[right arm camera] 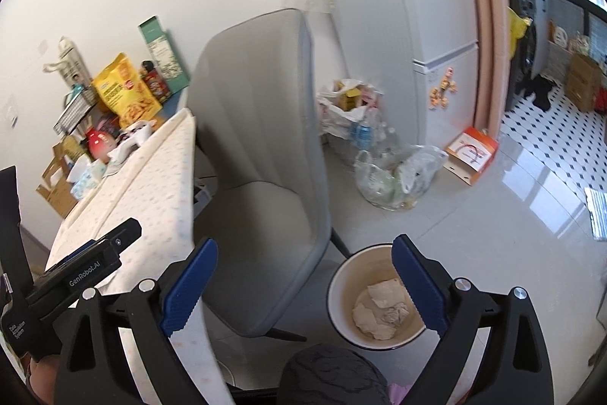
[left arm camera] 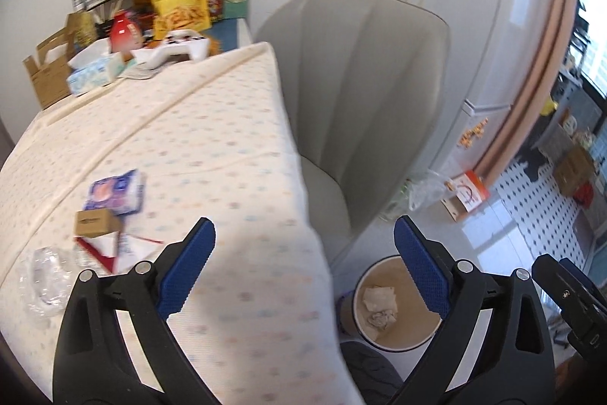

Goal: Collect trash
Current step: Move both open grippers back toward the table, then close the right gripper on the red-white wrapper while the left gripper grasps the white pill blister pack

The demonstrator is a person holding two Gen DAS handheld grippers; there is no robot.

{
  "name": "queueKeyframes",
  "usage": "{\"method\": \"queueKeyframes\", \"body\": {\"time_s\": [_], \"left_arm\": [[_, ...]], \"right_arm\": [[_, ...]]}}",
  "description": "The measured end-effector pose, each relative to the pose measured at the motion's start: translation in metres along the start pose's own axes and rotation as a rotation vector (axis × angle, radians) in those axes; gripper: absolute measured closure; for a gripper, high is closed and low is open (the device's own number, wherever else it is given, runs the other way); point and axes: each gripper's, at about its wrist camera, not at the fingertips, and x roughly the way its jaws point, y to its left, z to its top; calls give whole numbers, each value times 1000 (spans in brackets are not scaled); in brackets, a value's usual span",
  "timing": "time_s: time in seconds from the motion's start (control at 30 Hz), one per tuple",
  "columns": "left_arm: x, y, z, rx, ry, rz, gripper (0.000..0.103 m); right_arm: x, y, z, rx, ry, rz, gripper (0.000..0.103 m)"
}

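Note:
A round bin (left arm camera: 394, 340) stands on the floor by the table's corner, with crumpled paper (left arm camera: 380, 306) lying inside. My left gripper (left arm camera: 303, 253) hangs open and empty above the table edge, the bin below its right finger. On the dotted tablecloth (left arm camera: 170, 139) lie a purple tissue pack (left arm camera: 115, 192), a small brown box (left arm camera: 96, 223), red-edged paper (left arm camera: 114, 247) and crumpled clear plastic (left arm camera: 47, 278). In the right wrist view my right gripper (right arm camera: 303, 266) is open and empty above the bin (right arm camera: 375, 336), where the crumpled paper (right arm camera: 381, 310) shows. The left gripper's body (right arm camera: 81, 272) appears at the left.
A grey chair (right arm camera: 261, 177) stands against the table. Snack bags, a tissue box (left arm camera: 91, 74) and a white game controller (left arm camera: 178, 50) crowd the table's far end. Clear bags of bottles (right arm camera: 394, 177) and an orange box (right arm camera: 472, 154) sit on the floor by the white fridge (right arm camera: 428, 25).

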Motion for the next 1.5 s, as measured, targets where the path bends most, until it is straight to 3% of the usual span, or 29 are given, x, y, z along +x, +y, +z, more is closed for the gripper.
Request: {"method": "queueKeyframes", "body": {"time_s": [0.6, 0.97, 1.1, 1.5], "left_arm": [[-49, 137, -3, -187, -72, 141, 9], [-58, 185, -14, -245, -73, 210, 9], [-59, 201, -18, -267, -71, 228, 9], [-53, 248, -27, -326, -36, 261, 19]], "right_arm": [[3, 132, -16, -192, 28, 151, 12], [13, 195, -35, -298, 63, 216, 13], [21, 215, -42, -331, 95, 244, 23], [49, 271, -67, -425, 182, 301, 30]]}}
